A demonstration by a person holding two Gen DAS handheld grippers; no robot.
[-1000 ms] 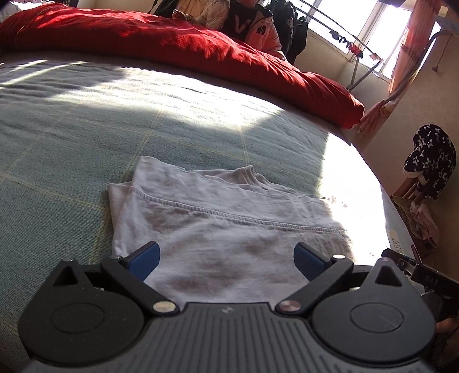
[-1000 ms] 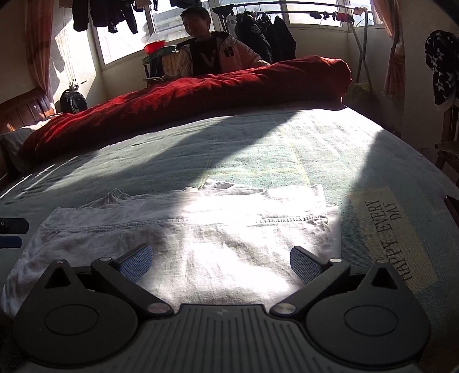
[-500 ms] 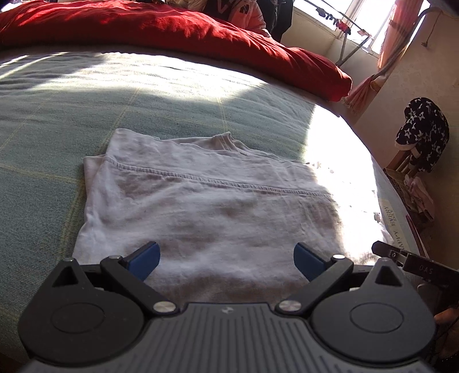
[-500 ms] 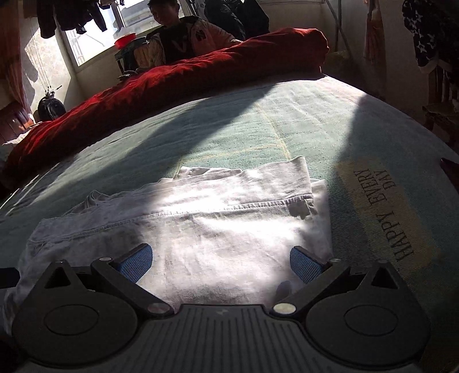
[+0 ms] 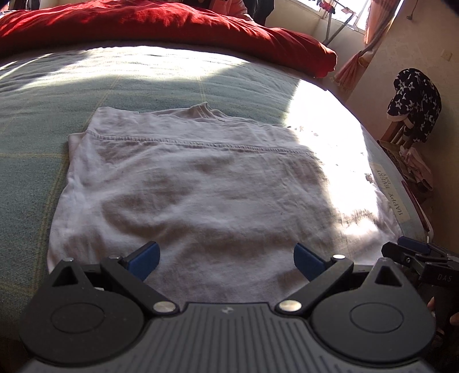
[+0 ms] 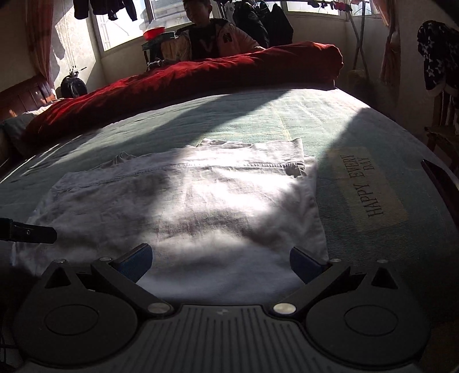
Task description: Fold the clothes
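White t-shirt (image 5: 195, 195) lies folded flat on green bedspread (image 5: 34, 120), hem side up, collar toward red duvet (image 5: 160, 23); left gripper (image 5: 226, 259) spread wide at near edge, holding nothing; right gripper (image 6: 221, 262) likewise spread, empty.

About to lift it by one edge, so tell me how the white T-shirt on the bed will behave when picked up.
The white T-shirt would probably go floppy: it lies in thin, wrinkled layers. Likely light for its size, as the cloth looks thin. The folded-over hem may fall open if one edge alone rises.
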